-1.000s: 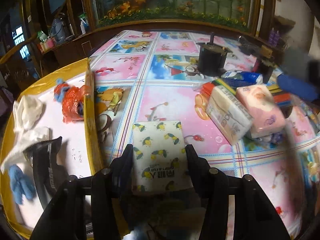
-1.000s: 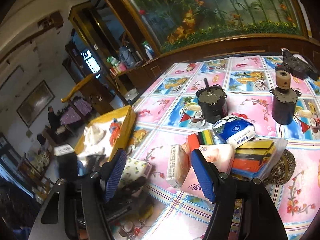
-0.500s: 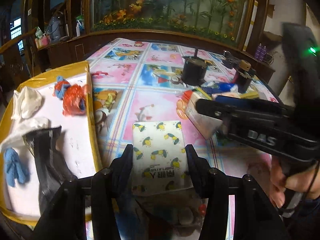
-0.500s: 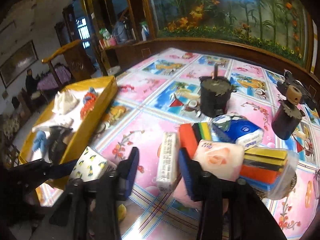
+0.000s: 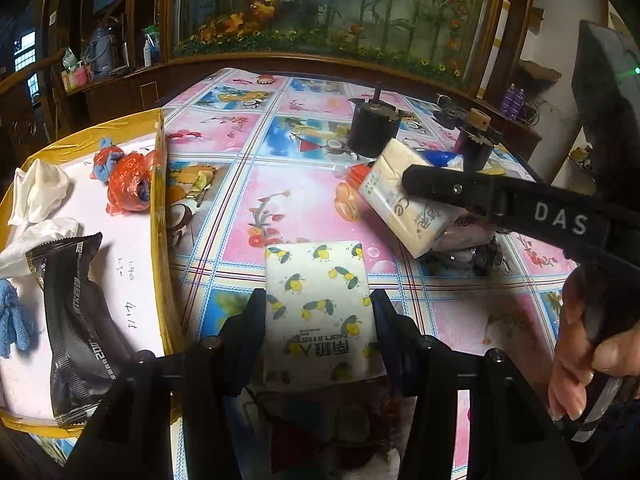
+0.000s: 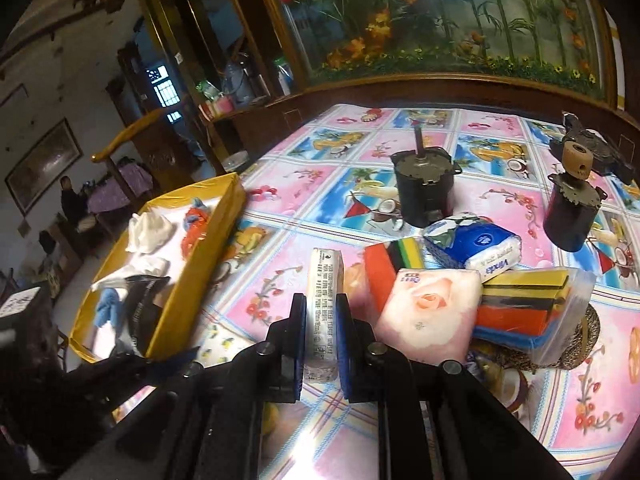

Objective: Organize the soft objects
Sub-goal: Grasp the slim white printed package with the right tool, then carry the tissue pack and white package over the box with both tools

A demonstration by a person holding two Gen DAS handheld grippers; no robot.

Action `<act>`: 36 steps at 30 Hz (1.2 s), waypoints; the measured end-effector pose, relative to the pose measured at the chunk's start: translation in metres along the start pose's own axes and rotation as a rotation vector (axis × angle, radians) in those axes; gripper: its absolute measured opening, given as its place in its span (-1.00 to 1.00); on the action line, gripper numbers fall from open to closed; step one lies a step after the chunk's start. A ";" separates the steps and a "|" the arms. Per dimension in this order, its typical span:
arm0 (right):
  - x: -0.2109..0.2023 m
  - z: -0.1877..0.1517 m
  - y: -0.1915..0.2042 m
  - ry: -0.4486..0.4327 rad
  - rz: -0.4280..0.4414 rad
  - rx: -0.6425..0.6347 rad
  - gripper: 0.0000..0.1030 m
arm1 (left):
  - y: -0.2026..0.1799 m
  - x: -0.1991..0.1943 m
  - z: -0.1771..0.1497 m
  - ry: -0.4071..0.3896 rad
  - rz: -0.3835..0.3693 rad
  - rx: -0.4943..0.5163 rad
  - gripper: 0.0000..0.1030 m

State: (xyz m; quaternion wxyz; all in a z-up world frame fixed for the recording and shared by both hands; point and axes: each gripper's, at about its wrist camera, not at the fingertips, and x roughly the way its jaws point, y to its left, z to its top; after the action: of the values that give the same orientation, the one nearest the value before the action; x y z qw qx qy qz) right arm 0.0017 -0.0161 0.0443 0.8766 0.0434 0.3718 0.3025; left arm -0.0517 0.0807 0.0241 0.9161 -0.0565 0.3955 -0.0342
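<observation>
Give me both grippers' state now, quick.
Left gripper: shut on the white lemon-print tissue pack.
Right gripper: just closed on the narrow cream tissue pack.

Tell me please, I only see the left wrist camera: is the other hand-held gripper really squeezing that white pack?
Observer: Yes. The right hand-held gripper presses both sides of the white tissue pack; its jaws have just been closing.
Operator: What's beside it?
Observer: A pink tissue pack with a rose printed on it.
Operator: Anything more?
Observer: A clear bag of striped sponges, right of the pink one.
</observation>
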 end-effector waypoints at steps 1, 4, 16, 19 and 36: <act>0.000 -0.001 0.002 0.001 0.004 -0.005 -0.72 | 0.000 0.000 0.000 0.000 0.001 0.001 -0.01; 0.000 -0.002 0.005 0.002 0.015 -0.010 -0.72 | -0.001 0.001 0.000 -0.001 -0.002 0.000 -0.01; -0.008 -0.001 0.009 -0.037 0.036 -0.018 -0.72 | -0.001 0.000 0.000 -0.004 -0.002 -0.002 -0.01; -0.009 -0.001 0.009 -0.041 0.039 -0.020 -0.72 | -0.002 -0.001 0.001 -0.011 0.002 0.000 -0.01; -0.019 0.001 0.008 -0.073 0.053 -0.004 -0.72 | 0.001 -0.016 0.008 -0.048 -0.001 -0.009 -0.01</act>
State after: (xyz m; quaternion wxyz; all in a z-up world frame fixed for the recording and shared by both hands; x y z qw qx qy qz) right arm -0.0113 -0.0203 0.0593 0.8814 0.0622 0.3376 0.3245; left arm -0.0561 0.0836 0.0410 0.9251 -0.0618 0.3734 -0.0316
